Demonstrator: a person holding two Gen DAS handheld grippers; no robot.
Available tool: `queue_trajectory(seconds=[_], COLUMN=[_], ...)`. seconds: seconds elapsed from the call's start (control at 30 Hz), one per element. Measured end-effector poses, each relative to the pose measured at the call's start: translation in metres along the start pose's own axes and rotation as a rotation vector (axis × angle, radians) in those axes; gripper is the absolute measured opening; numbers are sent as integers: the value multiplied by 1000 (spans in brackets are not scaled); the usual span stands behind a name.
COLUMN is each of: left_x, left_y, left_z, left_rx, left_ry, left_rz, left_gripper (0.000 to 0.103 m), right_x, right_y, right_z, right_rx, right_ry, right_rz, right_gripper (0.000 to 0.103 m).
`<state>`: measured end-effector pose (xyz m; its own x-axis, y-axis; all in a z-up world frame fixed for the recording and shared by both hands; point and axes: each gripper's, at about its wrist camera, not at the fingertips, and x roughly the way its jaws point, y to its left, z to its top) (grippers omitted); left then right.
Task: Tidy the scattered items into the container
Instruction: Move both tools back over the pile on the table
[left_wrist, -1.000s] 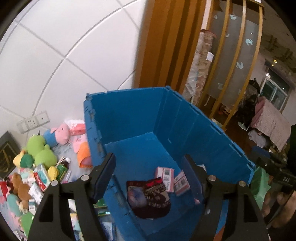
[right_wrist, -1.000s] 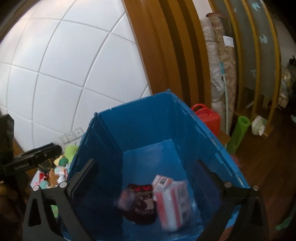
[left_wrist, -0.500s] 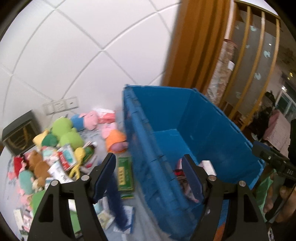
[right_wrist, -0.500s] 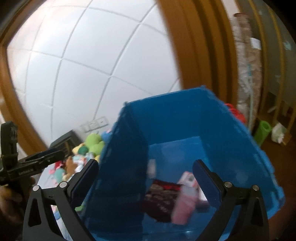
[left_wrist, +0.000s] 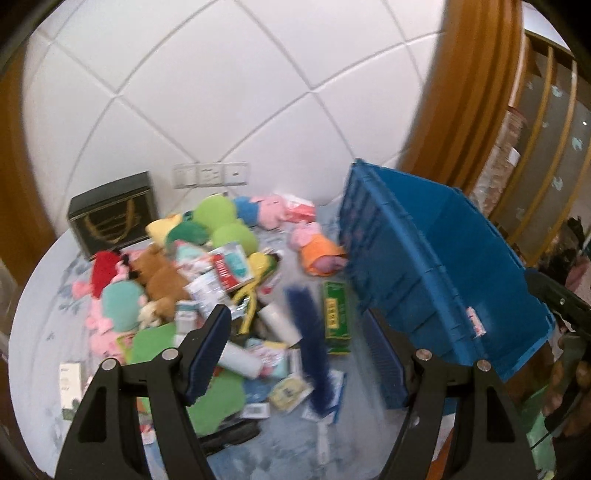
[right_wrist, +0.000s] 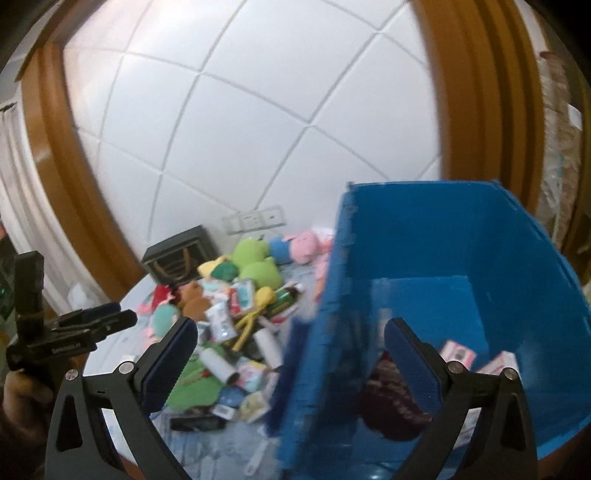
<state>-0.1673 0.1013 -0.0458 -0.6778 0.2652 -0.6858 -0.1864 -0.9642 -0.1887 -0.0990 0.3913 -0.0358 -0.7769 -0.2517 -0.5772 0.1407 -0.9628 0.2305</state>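
Left gripper (left_wrist: 299, 354): fingers wide, holding nothing
Right gripper (right_wrist: 288, 363): wide, holding nothing
Crate (left_wrist: 436, 266): right of frame — blue
Toys (left_wrist: 177, 266): heaped centre-left
Surface (left_wrist: 280, 446): pale blue cloth
Wall (left_wrist: 221, 92): white panels — wood trim

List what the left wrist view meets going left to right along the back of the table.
Dark box with gold emblem → green plush → pink pig plush → pig plush in orange dress → blue crate.
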Motion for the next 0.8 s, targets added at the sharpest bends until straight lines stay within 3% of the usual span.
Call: queue_trajectory(seconds=[0.33, 0.8], left_x=[-8, 39], left_y=[76, 140], left_z=[-30, -87], left_rx=[-39, -98], left_ry=[44, 216], left_rz=[65, 67], left_gripper=[73, 73], right_x=[41, 87], right_y=[64, 95], right_z=[-21, -61], right_rx=[-46, -29], right_ry=[85, 202], right_rz=[21, -5], right_gripper=[103, 103])
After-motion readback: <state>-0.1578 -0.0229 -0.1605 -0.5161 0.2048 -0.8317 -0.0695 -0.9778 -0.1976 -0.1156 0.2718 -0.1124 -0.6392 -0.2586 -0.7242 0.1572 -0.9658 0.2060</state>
